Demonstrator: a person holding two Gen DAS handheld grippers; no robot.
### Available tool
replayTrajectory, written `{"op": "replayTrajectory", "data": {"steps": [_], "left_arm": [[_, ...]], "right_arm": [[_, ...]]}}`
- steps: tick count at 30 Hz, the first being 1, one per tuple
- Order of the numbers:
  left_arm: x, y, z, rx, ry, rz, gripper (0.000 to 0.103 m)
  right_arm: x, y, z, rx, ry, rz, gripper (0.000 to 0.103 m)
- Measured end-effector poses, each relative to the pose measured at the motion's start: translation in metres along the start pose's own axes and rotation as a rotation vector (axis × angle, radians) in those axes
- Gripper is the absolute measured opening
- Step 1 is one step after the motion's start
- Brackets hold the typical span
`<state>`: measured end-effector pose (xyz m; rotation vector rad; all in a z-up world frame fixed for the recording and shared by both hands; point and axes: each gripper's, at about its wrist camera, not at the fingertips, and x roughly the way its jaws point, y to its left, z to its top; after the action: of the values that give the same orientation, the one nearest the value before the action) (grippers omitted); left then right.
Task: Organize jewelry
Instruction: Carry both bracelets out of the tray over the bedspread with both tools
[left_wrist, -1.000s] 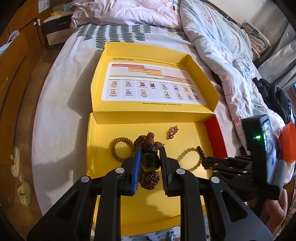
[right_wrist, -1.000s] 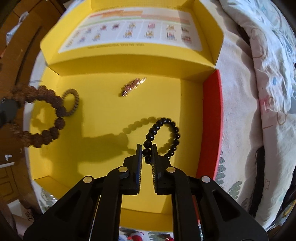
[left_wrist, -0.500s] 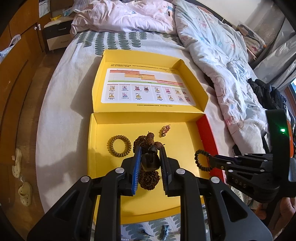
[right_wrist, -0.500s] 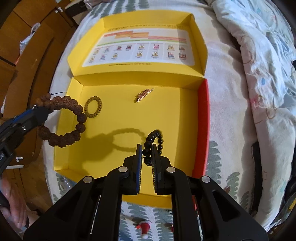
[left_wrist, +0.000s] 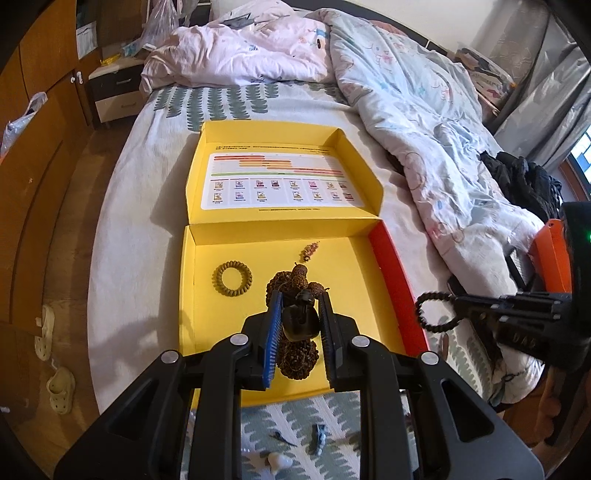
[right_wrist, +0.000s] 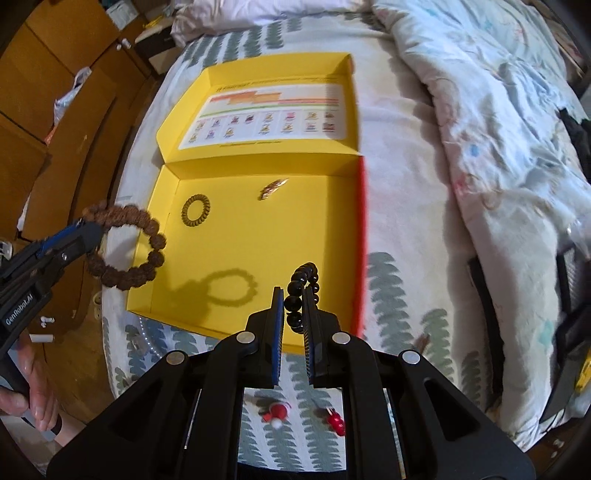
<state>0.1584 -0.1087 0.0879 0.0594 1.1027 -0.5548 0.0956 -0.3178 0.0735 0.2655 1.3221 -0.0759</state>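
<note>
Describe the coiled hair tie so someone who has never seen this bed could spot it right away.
On the bed lies an open yellow box. The hair tie lies flat near the tray's far left corner. It is a small olive spiral ring, unlike the gold ornament beside it, and the only ring not held in a gripper.

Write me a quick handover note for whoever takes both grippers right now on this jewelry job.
Left gripper: shut on the brown seed bracelet, held above the yellow box's left edge.
Right gripper: shut on the black bead bracelet, held above the box near its red side.
In the box: olive coil hair tie and small gold ornament, lying apart on the floor.
Done: both bracelets picked up.
Left: place both bracelets; where they belong is not shown.
</note>
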Motion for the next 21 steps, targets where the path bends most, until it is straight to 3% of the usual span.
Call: {"op": "replayTrajectory", "data": {"steps": [9, 21], "left_arm": [[-0.023, -0.016, -0.028, 0.03, -0.009, 0.023, 0.02], [-0.036, -0.046, -0.093, 0.081, 0.001, 0.009, 0.02]], "right_arm": [[-0.034, -0.041, -0.036, 0.072, -0.038, 0.014, 0.011], [-0.03, -0.073, -0.099, 0.13, -0.031, 0.057, 0.011]]}}
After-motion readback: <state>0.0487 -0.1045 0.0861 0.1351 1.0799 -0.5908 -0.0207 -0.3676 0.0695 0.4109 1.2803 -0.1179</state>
